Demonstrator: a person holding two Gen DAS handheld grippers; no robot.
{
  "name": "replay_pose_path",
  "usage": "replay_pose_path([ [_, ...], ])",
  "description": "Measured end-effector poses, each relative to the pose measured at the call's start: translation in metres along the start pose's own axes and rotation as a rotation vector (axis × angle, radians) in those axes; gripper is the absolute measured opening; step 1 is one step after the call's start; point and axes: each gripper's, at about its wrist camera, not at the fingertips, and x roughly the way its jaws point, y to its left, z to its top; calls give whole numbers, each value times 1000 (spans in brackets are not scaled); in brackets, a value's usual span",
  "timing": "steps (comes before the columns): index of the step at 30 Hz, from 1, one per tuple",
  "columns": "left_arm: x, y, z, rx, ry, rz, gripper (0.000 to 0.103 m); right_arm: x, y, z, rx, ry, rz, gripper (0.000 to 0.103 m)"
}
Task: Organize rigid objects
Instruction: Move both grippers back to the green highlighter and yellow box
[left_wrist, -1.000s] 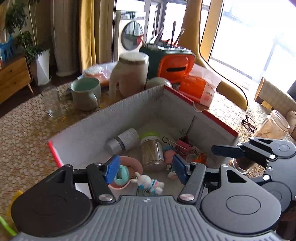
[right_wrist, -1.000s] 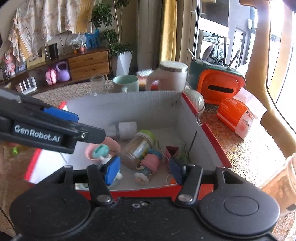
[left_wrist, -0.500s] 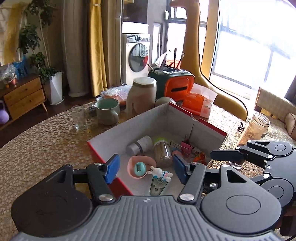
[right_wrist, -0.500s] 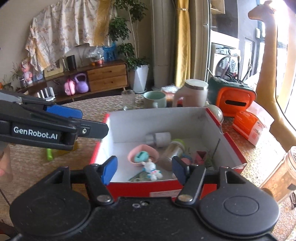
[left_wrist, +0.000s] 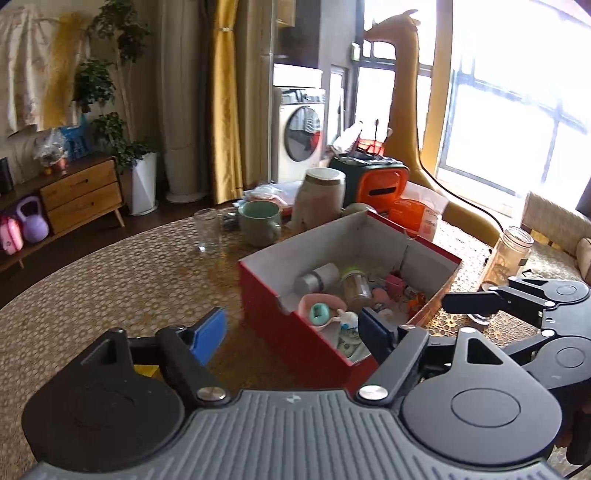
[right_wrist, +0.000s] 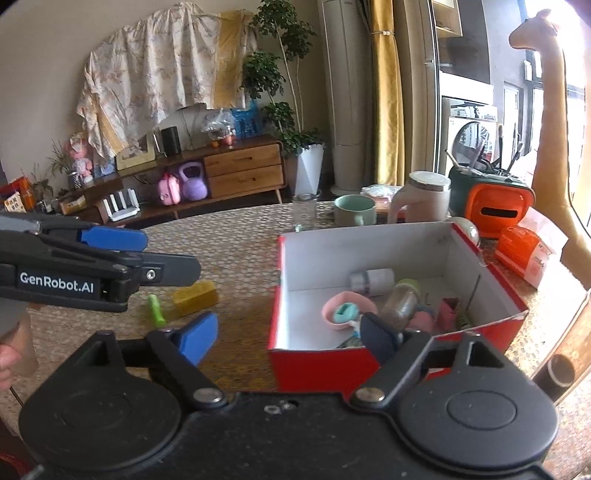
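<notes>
One rectangular red cardboard box (right_wrist: 388, 354), white inside, on textured table (right_wrist: 236, 254).

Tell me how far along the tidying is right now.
Done: the red box already holds a pink dish, jar and small toys. In hand: nothing; the left claw and right claw are opening, both empty. Left: the yellow block and green stick on the table.

A: Where does the light come from?

B: Daylight through the window (left_wrist: 517, 122), blown out to white glare in the left wrist view and at the right wrist view's right edge.

A: Sharpness?

B: Soft everywhere, with slight motion blur on the red box (right_wrist: 388, 354). Fisheye bending curves the curtain (right_wrist: 386, 88) and darkens the corners.
</notes>
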Motion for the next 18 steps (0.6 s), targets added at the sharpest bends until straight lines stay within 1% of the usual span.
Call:
replay_pose_path([
  [2, -8, 8, -7, -18, -7, 25, 80, 0, 6, -2, 1, 3, 11, 93],
  [4, -13, 16, -13, -39, -8, 38, 85, 0, 13, -4, 2, 4, 21, 101],
  [11, -24, 44, -34, -84, -3, 88, 85, 0, 38, -9, 12, -15, 79, 103],
  [18, -29, 75, -55, -141, 7, 126, 87, 16, 62, -6, -1, 4, 108, 103],
])
